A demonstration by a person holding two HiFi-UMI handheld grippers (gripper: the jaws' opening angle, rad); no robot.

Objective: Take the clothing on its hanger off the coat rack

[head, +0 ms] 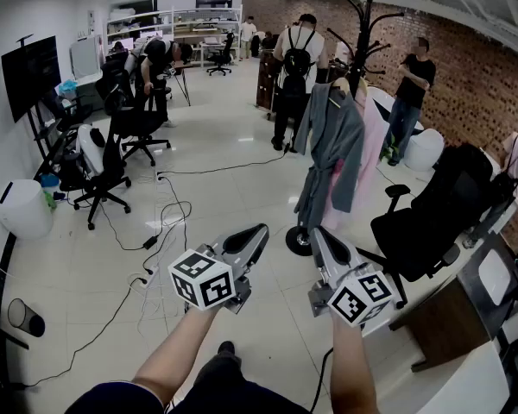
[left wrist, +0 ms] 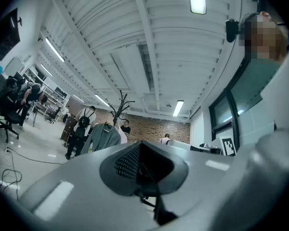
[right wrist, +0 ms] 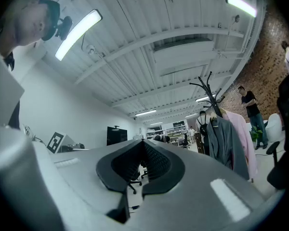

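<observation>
A black coat rack [head: 363,26] stands on the floor ahead of me. On it hangs a grey jacket [head: 331,143] on a hanger, with a pink garment [head: 369,149] behind it. Both grippers are held low in front of me, well short of the rack. My left gripper [head: 260,231] is shut and empty. My right gripper [head: 319,234] is shut too, with nothing between its jaws. The left gripper view shows the grey jacket [left wrist: 105,135] small at the left, beyond the closed left gripper [left wrist: 142,146]. In the right gripper view the grey jacket [right wrist: 222,141] hangs to the right of the closed right gripper [right wrist: 143,143].
A black office chair [head: 432,218] and a desk [head: 470,317] stand at the right, close to the rack's base [head: 299,241]. Cables [head: 164,222] trail over the floor at the left, near more chairs [head: 104,171]. Several people [head: 297,67] stand beyond the rack.
</observation>
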